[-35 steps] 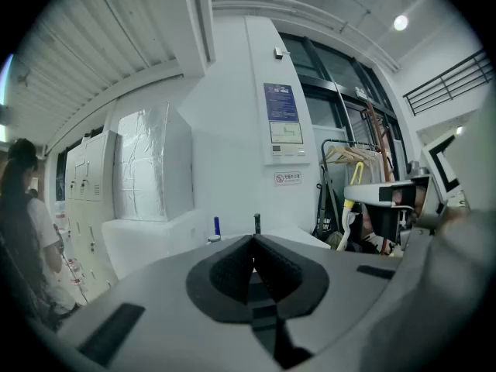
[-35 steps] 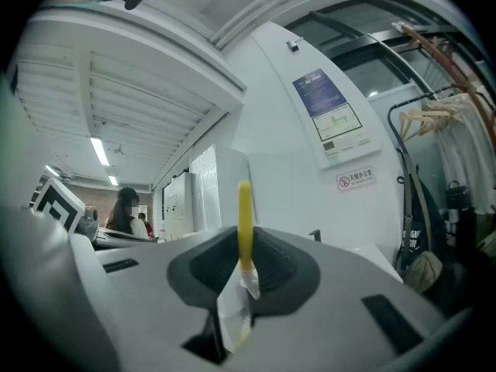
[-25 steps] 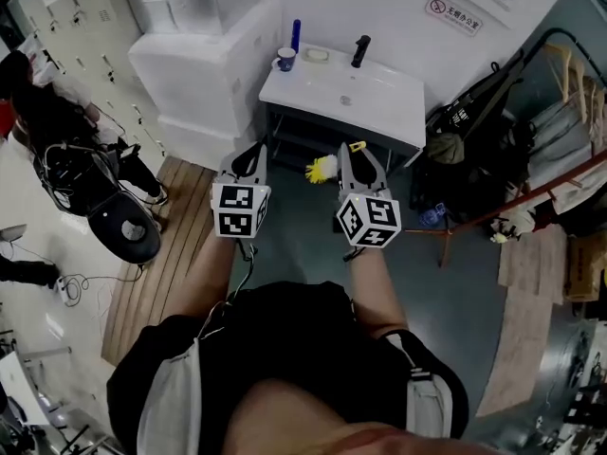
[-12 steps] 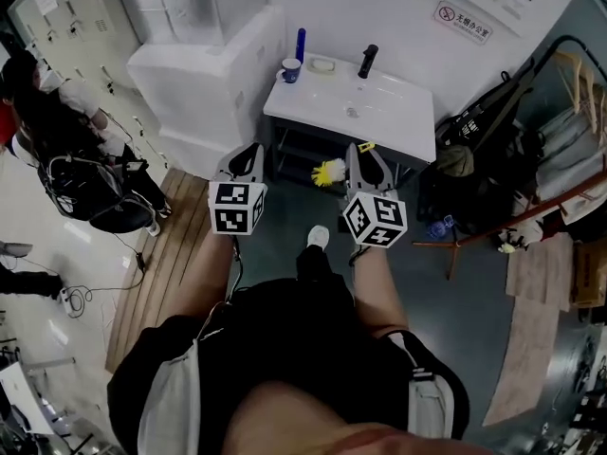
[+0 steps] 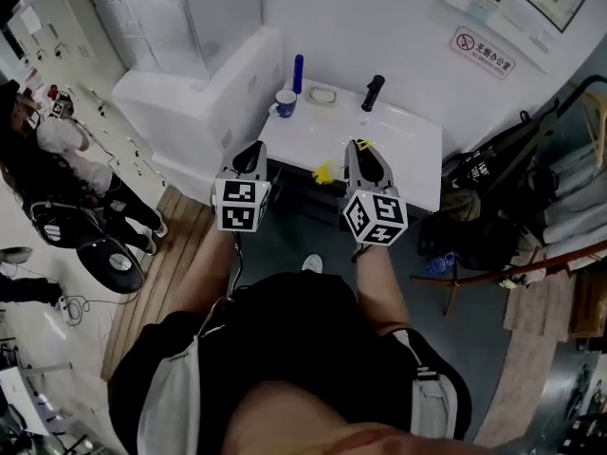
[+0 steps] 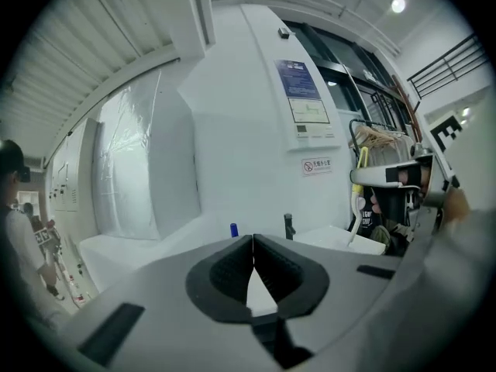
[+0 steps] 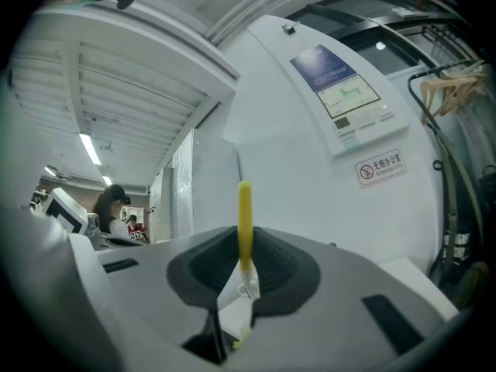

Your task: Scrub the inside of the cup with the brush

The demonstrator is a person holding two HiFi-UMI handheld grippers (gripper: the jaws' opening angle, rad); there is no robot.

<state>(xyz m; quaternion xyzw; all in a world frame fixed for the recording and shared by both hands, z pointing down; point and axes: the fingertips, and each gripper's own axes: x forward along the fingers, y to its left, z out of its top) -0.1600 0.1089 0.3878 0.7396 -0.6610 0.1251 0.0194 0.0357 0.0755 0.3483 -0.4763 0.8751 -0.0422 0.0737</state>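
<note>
A small blue and white cup [image 5: 285, 102] stands at the far left corner of the white sink counter [image 5: 408, 154]. My right gripper [image 5: 358, 150] hovers over the counter's near edge, shut on a brush. Its yellow handle [image 7: 245, 211] sticks up between the pads, and its yellow bristles [image 5: 325, 172] hang out to the left. The brush handle [image 6: 359, 196] also shows at the right of the left gripper view. My left gripper [image 5: 251, 152] is level beside it, just left of the counter, shut with nothing between its pads [image 6: 232, 266]. The cup lies ahead of both grippers, untouched.
On the counter's back stand a blue bottle [image 5: 298, 72], a soap dish [image 5: 321, 95] and a black tap [image 5: 372, 92]. A big white wrapped unit [image 5: 199, 93] stands left of the sink. Dark bags [image 5: 503, 183] lie at right, wooden planks [image 5: 161, 273] and a seated person [image 5: 57, 150] at left.
I have walked toward the sink: both grippers moved forward together and now reach its near edge. The brush stays held in the right gripper, and the left stays shut.
</note>
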